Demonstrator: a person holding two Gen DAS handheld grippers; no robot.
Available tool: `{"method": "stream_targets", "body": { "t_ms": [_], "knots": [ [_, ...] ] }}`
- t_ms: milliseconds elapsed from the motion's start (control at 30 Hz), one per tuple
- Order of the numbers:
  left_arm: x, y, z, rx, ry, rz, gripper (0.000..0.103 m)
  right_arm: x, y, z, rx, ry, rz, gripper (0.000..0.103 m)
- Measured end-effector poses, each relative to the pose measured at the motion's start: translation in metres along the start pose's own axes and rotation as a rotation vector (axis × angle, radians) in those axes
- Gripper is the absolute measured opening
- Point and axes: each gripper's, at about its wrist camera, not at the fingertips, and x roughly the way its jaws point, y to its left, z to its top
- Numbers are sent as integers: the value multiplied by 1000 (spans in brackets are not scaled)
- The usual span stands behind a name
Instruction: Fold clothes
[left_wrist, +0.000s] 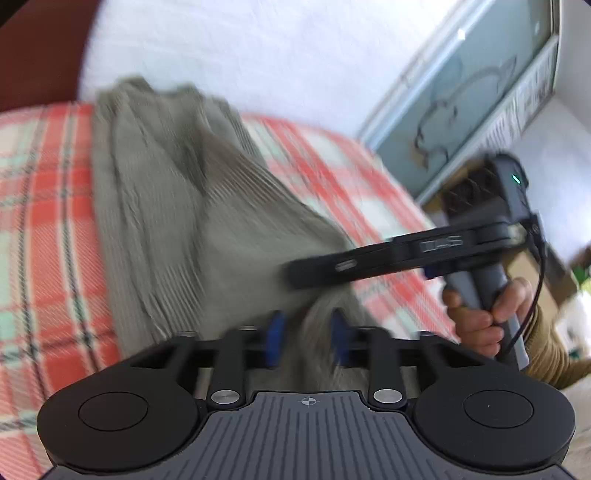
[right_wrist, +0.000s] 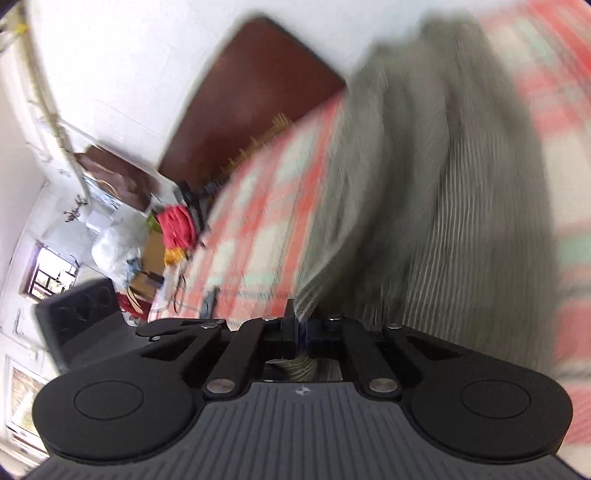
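One garment is all we have in view: a grey-green ribbed garment stretched from our two grippers down onto the bed, its far end resting on the plaid cover while the near end is raised. Our left gripper has its blue pads drawn in on a bunched edge of the cloth, with some gap left between them that the fabric fills. Our right gripper is pinched nearly closed on another edge, a tuft of cloth poking through behind its fingers; in the left view it reaches in from the right, held by a hand in a tan sleeve. As for progress, we judge the garment to be mid-handling: it is lifted and creased lengthwise, not laid in a neat folded packet, and both views are smeared by motion. Whether this lift serves to spread it flat or to carry one half over the other, we cannot tell. The surface is a bed with a red, white and mint plaid cover, ending at a dark brown headboard against a white wall. Beyond lie a frosted glass panel, a window and a cluttered corner with something red.
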Motion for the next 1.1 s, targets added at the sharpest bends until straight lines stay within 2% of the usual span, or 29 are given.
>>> {"method": "stream_targets", "body": {
  "t_ms": [133, 167, 300, 367, 400, 500, 633, 767, 867, 1100],
  "knots": [
    [-12, 12, 12, -12, -79, 75, 53, -50, 25, 31, -141, -115, -53, 3],
    [-10, 15, 14, -30, -94, 72, 53, -58, 27, 37, -155, -133, -63, 3],
    [10, 15, 26, -55, -169, 174, 53, -85, 35, 58, -182, -184, -82, 3],
    [31, 0, 37, 55, -182, 312, 53, -91, 38, 65, -188, -206, -87, 3],
    [42, -8, 41, 117, -182, 348, 53, -90, 40, 68, -191, -214, -91, 3],
    [77, -22, 55, 229, -162, 395, 55, -93, 43, 75, -194, -232, -93, 4],
    [112, -21, 71, 310, -132, 469, 55, -101, 43, 81, -188, -249, -79, 3],
    [130, -15, 77, 350, -96, 475, 56, -109, 42, 87, -182, -265, -64, 4],
    [137, -8, 80, 351, -99, 473, 59, -113, 42, 94, -174, -277, -50, 4],
    [156, -5, 90, 356, -94, 427, 66, -111, 41, 111, -155, -297, -32, 4]
  ]
}}
